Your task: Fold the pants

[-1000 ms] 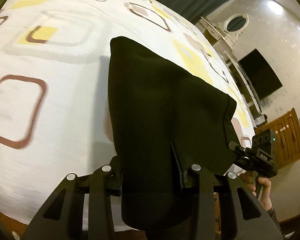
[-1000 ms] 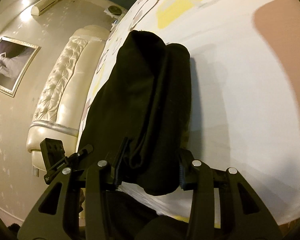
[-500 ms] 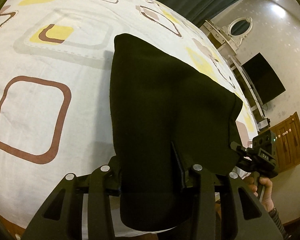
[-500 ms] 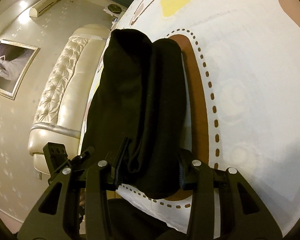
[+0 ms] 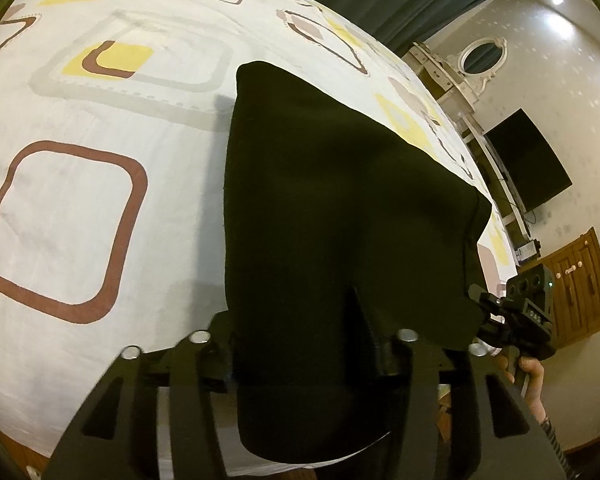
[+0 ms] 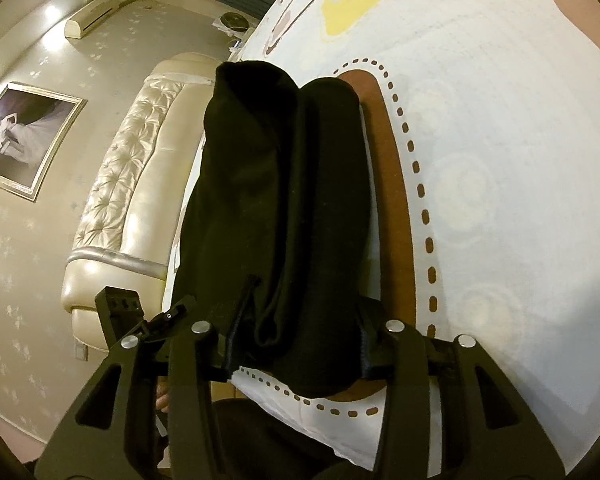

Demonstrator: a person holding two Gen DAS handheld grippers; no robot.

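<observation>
The black pants (image 5: 340,208) hang folded between both grippers above the patterned bed sheet (image 5: 100,128). My left gripper (image 5: 304,344) is shut on one near corner of the pants; cloth drapes over its fingers and hides the tips. My right gripper (image 6: 300,340) is shut on the other near corner of the pants (image 6: 284,184), which bunch in long folds ahead of it. The right gripper also shows in the left wrist view (image 5: 516,320) at the cloth's right edge. The left gripper shows in the right wrist view (image 6: 140,316) at lower left.
The bed's cream tufted headboard (image 6: 120,208) lies left of the pants. A framed picture (image 6: 24,136) hangs on the wall. A dark TV (image 5: 528,172), a wooden cabinet (image 5: 580,280) and a dresser with an oval mirror (image 5: 480,56) stand past the bed's far side.
Both grippers have carried the pants across the sheet; the printed squares slid toward the right in the left view. The grip on the cloth is unchanged.
</observation>
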